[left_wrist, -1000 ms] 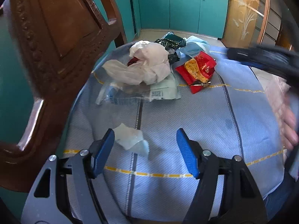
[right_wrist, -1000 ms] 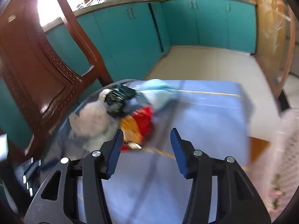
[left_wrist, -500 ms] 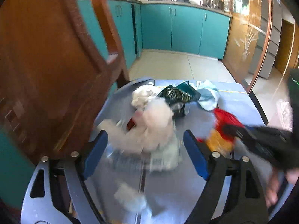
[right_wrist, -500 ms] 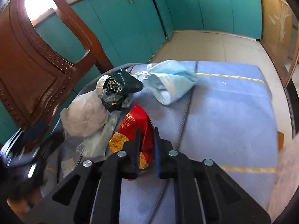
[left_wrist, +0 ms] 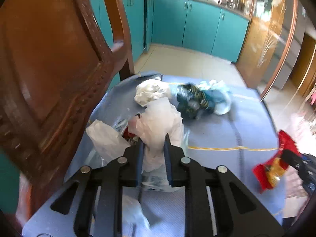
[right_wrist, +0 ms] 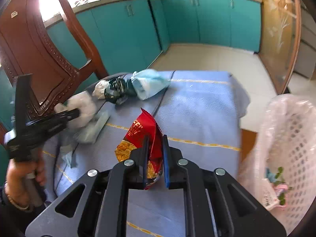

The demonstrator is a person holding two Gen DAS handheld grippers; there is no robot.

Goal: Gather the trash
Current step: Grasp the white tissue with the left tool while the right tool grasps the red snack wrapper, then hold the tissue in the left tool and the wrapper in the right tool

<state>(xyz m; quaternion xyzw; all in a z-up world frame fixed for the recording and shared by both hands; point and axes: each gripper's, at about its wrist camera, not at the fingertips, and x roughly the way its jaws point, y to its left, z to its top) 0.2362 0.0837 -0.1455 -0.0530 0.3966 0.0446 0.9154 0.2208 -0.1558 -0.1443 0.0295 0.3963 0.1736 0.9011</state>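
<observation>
My left gripper [left_wrist: 152, 146] is shut on a crumpled white paper wad [left_wrist: 160, 122] on the blue tablecloth [left_wrist: 213, 130]. My right gripper [right_wrist: 155, 148] is shut on a red snack wrapper [right_wrist: 146, 130], held a little above the cloth; the wrapper also shows at the right of the left wrist view [left_wrist: 274, 164]. A dark green wrapper [right_wrist: 115, 89], a light blue plastic bag [right_wrist: 148, 83] and another white wad [left_wrist: 151, 91] lie at the far end of the table. A clear plastic packet [right_wrist: 92, 130] lies under the left gripper [right_wrist: 73, 114].
A brown wooden chair [left_wrist: 49, 63] stands close on the left of the table. A white perforated basket lined with a plastic bag [right_wrist: 290, 148] stands at the right, off the table edge, with some scraps inside. Teal cabinets [right_wrist: 177, 23] line the far wall.
Both grippers have closed: the left on the white paper wad, the right on the red wrapper. The right gripper has lifted the wrapper and moved it towards the basket side.
</observation>
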